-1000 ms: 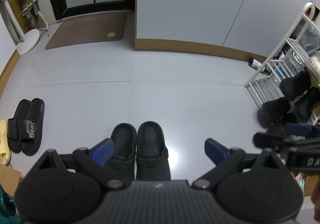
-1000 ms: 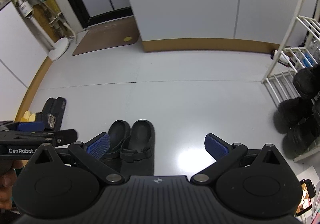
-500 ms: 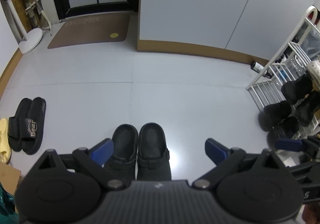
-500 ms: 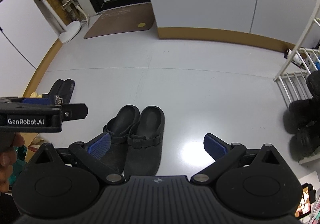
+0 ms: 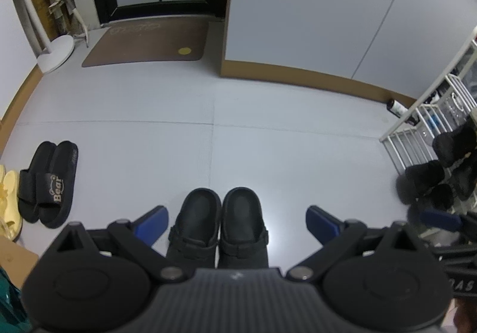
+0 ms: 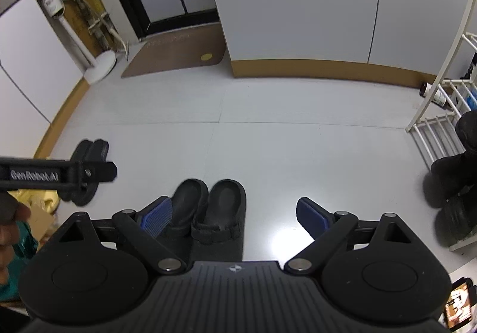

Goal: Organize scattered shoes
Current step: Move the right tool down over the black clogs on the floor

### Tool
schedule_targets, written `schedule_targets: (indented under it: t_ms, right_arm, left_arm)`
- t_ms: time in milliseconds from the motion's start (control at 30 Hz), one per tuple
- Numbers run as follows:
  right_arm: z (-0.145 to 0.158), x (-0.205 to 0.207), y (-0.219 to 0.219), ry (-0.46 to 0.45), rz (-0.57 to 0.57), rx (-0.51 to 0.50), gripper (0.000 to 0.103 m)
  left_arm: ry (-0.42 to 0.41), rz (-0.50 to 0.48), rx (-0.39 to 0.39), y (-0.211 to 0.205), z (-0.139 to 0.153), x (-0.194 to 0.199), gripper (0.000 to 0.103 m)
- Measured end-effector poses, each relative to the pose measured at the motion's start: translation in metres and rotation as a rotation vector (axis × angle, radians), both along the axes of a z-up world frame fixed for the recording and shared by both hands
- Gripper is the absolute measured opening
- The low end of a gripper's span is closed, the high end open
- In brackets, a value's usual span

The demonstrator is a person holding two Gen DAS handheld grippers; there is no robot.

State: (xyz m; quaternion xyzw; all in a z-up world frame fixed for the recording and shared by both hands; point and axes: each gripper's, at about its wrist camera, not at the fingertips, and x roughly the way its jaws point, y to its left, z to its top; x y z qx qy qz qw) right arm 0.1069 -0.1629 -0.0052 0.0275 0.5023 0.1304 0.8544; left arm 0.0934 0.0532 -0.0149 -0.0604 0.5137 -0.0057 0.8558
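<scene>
Pair of black rubber clogs sits side by side mid-floor, toes toward the far wall. I've got the left gripper wide open and empty above them. Right gripper is also empty, jaws closing slightly, clogs below its left finger. Black "Bear" slides lie near the floor's left edge. Next I'd centre over one clog, pinch its heel strap, lift straight.

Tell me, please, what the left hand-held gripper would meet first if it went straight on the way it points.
Probably the black clogs on the floor, between the left hand-held gripper's open fingers; depth is uncertain.
</scene>
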Motion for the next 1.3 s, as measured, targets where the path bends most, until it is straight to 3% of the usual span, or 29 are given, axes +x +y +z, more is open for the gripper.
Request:
schedule_targets:
  t_ms: [367, 467, 700, 867, 1133, 1300]
  right_arm:
    - [-0.025, 0.01, 0.044, 0.047, 0.07, -0.004, 0.093]
    - [-0.035, 0.013, 0.055, 0.073, 0.081, -0.017, 0.088]
    - [-0.072, 0.024, 0.065, 0.175, 0.008, 0.033, 0.072]
    - [-0.087, 0.026, 0.082, 0.18, -0.011, 0.046, 0.072]
    - [-0.085, 0.036, 0.088, 0.15, 0.005, 0.062, 0.07]
    - [-0.108, 0.048, 0.085, 0.181, -0.055, 0.119, 0.071]
  left_arm:
    - [-0.006, 0.017, 0.016, 0.029, 0.0, 0.006, 0.1]
    - [-0.007, 0.027, 0.004, 0.035, 0.001, 0.01, 0.1]
    - [-0.015, 0.059, -0.062, 0.043, 0.005, 0.01, 0.1]
    - [-0.015, 0.074, -0.093, 0.053, 0.005, 0.008, 0.1]
    - [-0.005, 0.081, -0.06, 0.066, -0.002, 0.013, 0.1]
    - [0.006, 0.105, -0.062, 0.071, -0.005, 0.018, 0.1]
